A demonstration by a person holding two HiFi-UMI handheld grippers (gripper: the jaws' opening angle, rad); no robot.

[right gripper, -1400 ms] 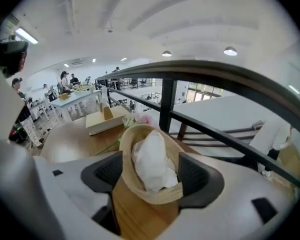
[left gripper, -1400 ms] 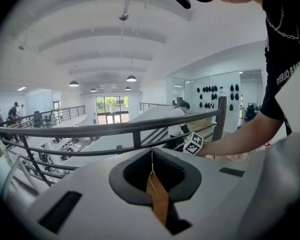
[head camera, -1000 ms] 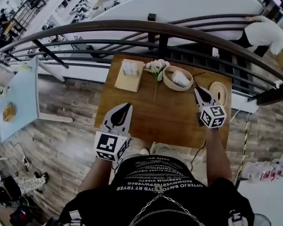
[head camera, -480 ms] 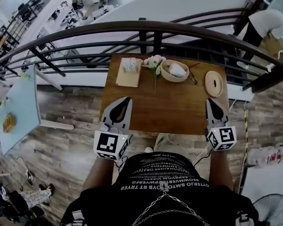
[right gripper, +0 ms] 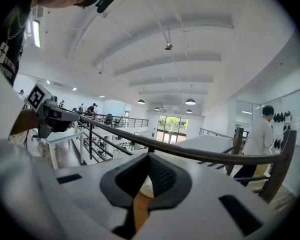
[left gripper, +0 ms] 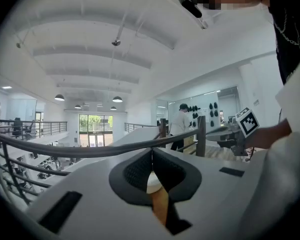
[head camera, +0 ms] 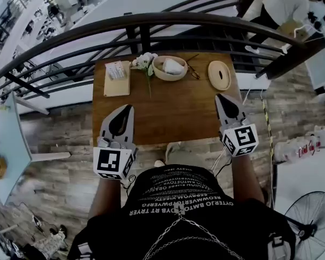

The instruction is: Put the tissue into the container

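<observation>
The tissue (head camera: 174, 65) lies as a white wad inside the container (head camera: 161, 73), a shallow round bowl at the far edge of the bench (head camera: 173, 112). A second ago the right claw (head camera: 220, 99) reached over the bench close beside the container. It now hangs back at the near right edge, well apart from it. Its jaws meet with nothing between them, as the right gripper view shows. The left claw (head camera: 127, 110) is also closed and empty, and it hovers over the near left edge much as it did a second ago. We judge that the tissue is already delivered and that both claws have withdrawn, so no step of the task seems left. The lid (head camera: 220, 75) lies flat on the bench to the right of the container, apart from it; the task does not ask for it.

Counted on the bench, we find:
- one tissue
- one container
- one lid
- one bunch of pale flowers (head camera: 144, 62), just left of the container
- one board (head camera: 117, 84) at the far left, carrying one white packet (head camera: 115, 69)
- one thin dark thing (head camera: 192, 69) between container and lid, too small to name

The claws number two. Beyond the bench runs a curved railing (head camera: 151, 23).
</observation>
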